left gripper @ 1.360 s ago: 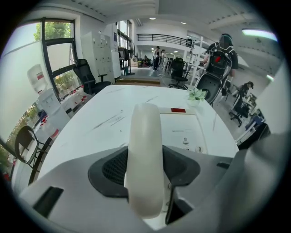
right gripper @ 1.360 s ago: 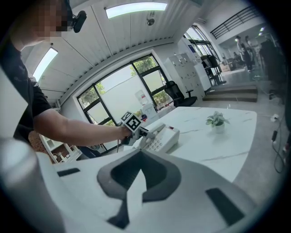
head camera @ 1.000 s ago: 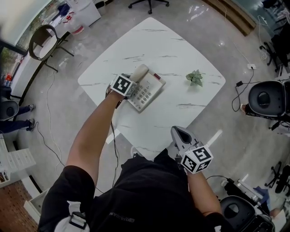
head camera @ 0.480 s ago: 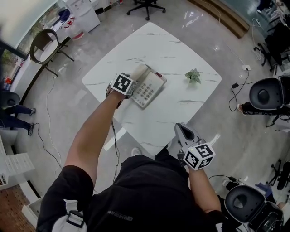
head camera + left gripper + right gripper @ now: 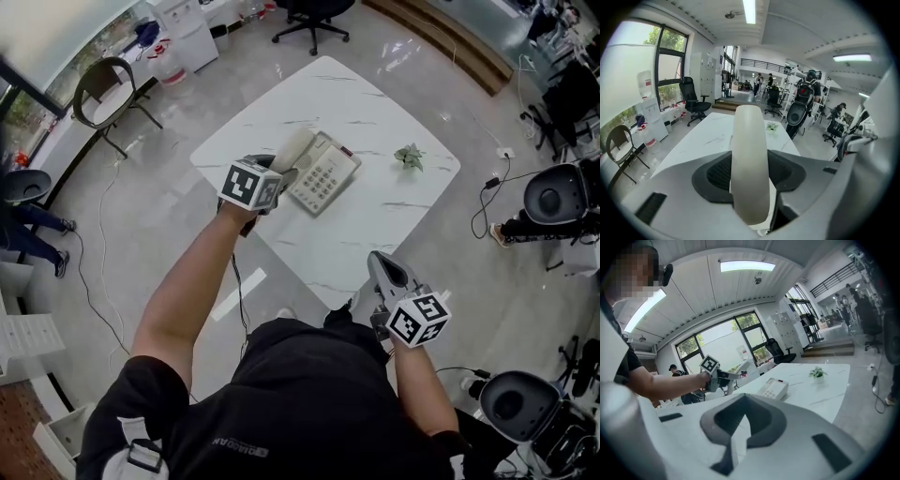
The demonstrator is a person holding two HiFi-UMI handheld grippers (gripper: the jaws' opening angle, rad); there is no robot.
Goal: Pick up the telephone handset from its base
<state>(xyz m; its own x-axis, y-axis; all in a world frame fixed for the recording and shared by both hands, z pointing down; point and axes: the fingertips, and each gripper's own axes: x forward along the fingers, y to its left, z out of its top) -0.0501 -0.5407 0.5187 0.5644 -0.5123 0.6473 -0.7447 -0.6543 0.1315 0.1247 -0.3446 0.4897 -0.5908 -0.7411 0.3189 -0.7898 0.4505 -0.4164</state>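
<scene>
The left tongs (image 5: 282,174) clamp the handset (image 5: 292,148), which sits clear of the base (image 5: 326,175) on the desk (image 5: 375,234). The right tongs (image 5: 384,272) are closed on nothing (near the desk edge).

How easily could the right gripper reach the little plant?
Probably yes: the right gripper, shut and empty, hangs by the edge of the table, with only bare tabletop between it and the plant; the telephone base sits aside.
</scene>
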